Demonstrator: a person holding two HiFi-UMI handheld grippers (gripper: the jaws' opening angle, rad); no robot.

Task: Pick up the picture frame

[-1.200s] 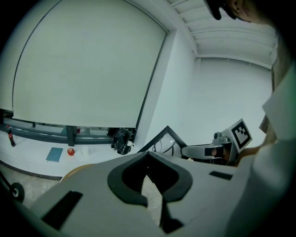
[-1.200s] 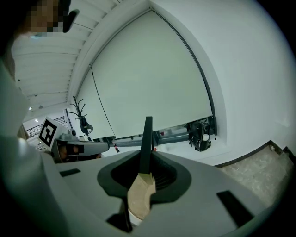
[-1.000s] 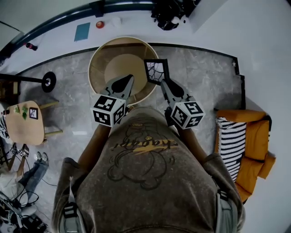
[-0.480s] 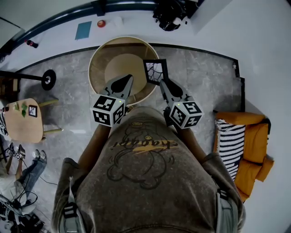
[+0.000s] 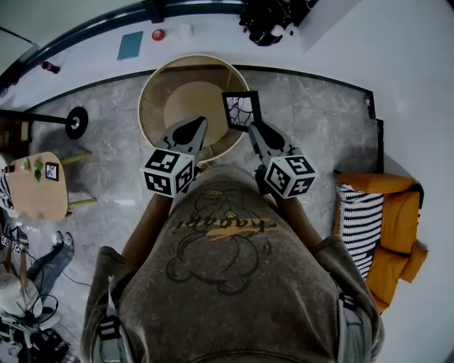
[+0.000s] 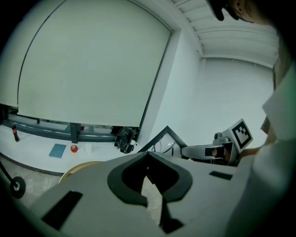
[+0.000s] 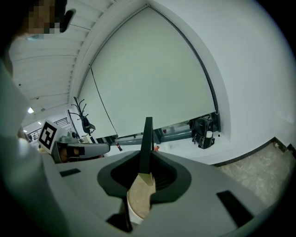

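Observation:
The picture frame (image 5: 241, 110) is black with a web-like drawing and stands upright over the right rim of the round wooden table (image 5: 152, 92). My right gripper (image 5: 252, 130) is shut on its lower edge. In the right gripper view the frame (image 7: 147, 139) shows edge-on between the jaws. The left gripper view has the frame (image 6: 163, 140) and the right gripper (image 6: 217, 150) to its right. My left gripper (image 5: 201, 125) hangs over the table beside them, jaws together and holding nothing.
A small wooden side table (image 5: 35, 191) stands at the far left. An orange sofa (image 5: 394, 227) with a striped cushion (image 5: 360, 223) is at the right. A black bag (image 5: 269, 21), a blue book (image 5: 129, 48) and a stand's round base (image 5: 75, 126) lie beyond the table.

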